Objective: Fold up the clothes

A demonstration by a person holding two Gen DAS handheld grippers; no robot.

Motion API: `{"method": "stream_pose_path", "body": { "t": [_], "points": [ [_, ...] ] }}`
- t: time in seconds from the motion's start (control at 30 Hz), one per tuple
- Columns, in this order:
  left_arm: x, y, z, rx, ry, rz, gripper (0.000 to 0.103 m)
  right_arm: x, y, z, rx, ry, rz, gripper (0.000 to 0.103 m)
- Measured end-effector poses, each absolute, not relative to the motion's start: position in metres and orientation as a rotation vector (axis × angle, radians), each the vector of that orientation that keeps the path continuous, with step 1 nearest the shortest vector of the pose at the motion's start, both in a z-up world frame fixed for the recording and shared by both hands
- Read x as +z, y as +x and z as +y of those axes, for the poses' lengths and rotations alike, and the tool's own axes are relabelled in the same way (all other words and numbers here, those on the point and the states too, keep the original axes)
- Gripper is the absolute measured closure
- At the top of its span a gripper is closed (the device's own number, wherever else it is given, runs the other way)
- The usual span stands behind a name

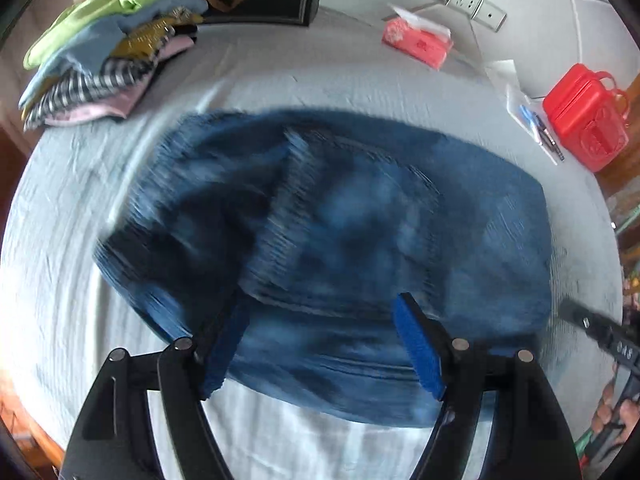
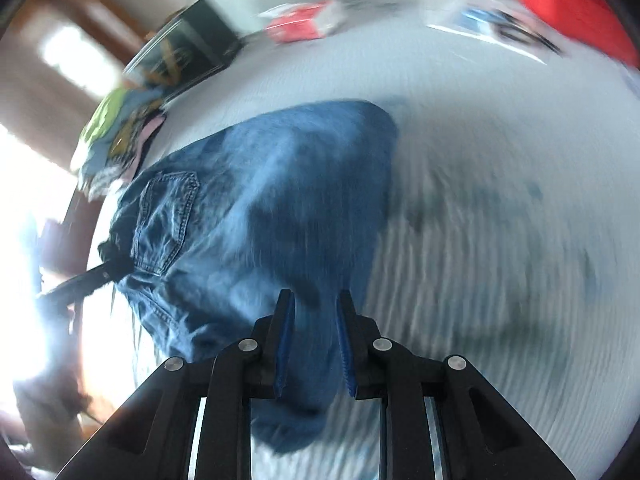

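White bedsheet [image 1: 60, 280] bears blurred, folded blue jeans [image 1: 340, 220].

Red case [image 1: 585, 118], tissue pack [image 1: 418, 42], perhaps.

Both views show fisheye curvature with dark corners. Daylight is bright; glare overexposes the left edge of the right wrist view. Motion blur smears the jeans [image 1: 340, 248] and sheet [image 2: 500, 240].
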State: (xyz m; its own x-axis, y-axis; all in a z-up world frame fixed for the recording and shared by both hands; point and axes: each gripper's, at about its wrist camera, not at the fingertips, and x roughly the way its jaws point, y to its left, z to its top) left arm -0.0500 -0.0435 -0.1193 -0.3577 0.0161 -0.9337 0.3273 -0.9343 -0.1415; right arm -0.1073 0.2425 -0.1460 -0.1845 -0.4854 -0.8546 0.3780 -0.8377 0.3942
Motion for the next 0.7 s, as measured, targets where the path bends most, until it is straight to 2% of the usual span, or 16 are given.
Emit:
{"method": "stream_pose_path", "body": {
  "t": [0.17, 0.4, 0.47, 0.6, 0.7],
  "points": [
    [-0.123, -0.040, 0.024, -2.342, 1.656, 0.597, 0.023, -0.143, -0.148, 0.224, -1.905, 1.423, 0.099, 0.081],
    [-0.160, -0.039, 0.072, -2.200, 1.714, 0.573, 0.023, -0.174, -0.183, 0.203, -1.809, 1.452, 0.239, 0.078],
    [-0.162, -0.038, 0.077, -2.206, 1.678, 0.554, 0.019, -0.179, -0.183, 0.205, -1.817, 1.454, 0.212, 0.077],
    [-0.166, -0.038, 0.088, -2.244, 1.613, 0.549, 0.000, -0.179, -0.178, 0.204, -1.831, 1.422, 0.245, 0.077],
    [-0.168, -0.040, 0.098, -2.215, 1.583, 0.481, 0.000, -0.180, -0.181, 0.198, -1.795, 1.439, 0.286, 0.077]
  ]
}}
